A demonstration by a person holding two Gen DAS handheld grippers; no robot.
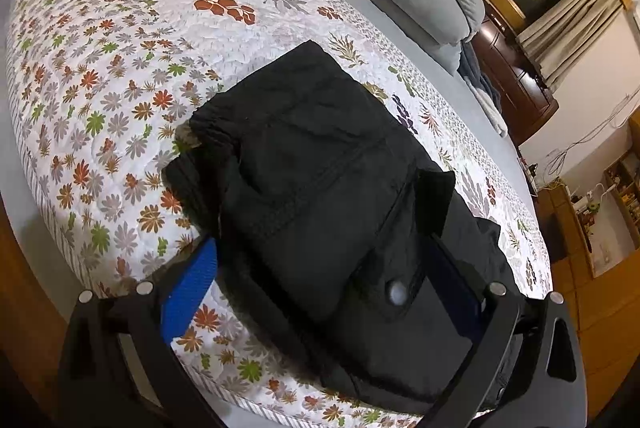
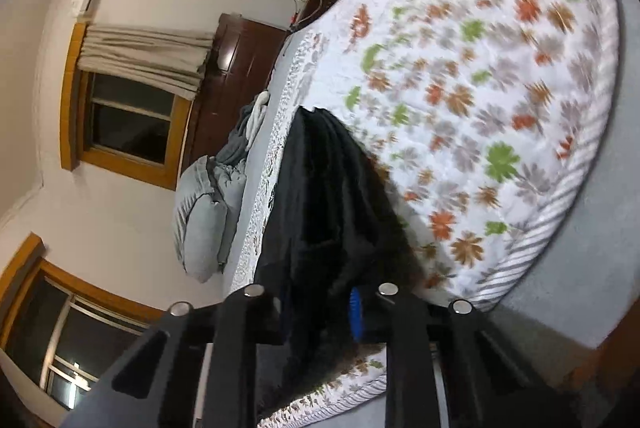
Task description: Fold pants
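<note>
Bedroom, floral quilt (image 1: pixel 120 75): black pants (image 1: pixel 320 163) half-folded near its edge.
Right tool (image 2: pixel 320 308) pinches pants fabric to fold; left tool (image 1: pixel 320 268) gapes wide, straddling them.

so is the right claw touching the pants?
Touching. Right wrist view: right claw has black pants fabric pinched between its pads.

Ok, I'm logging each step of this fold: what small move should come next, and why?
Probably lift the right tongs a little and carry the gripped edge across. They are shut on a bunched edge of the black pants, while the left tongs stand open around the folded bundle on the quilt, holding nothing.
</note>
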